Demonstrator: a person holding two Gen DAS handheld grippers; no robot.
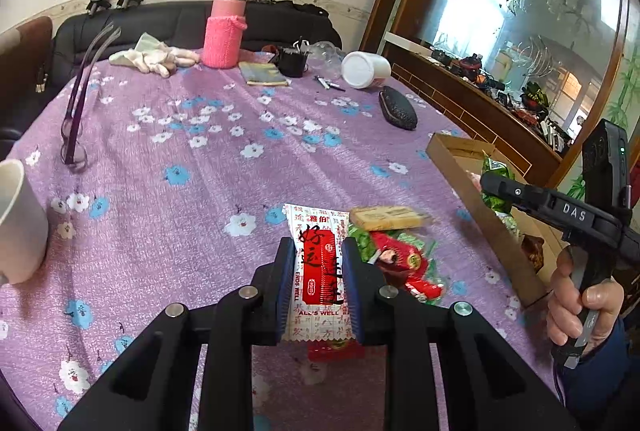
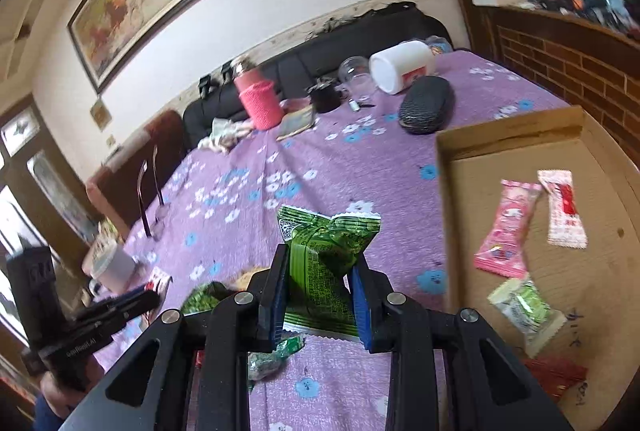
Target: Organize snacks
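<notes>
light: bright daylight | edges: fisheye-warped, dark | right view: motion-blurred

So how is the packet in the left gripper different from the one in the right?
The red-and-white packet in the left gripper is flat and smooth, with Chinese characters and "ALL'S WELL"; the green packet in the right gripper is crumpled, its top pinched. The red-and-white packet sits over the snack pile; the green one is next to the cardboard box. Both are sealed snacks with zigzag edges, gripped by the sides.
</notes>
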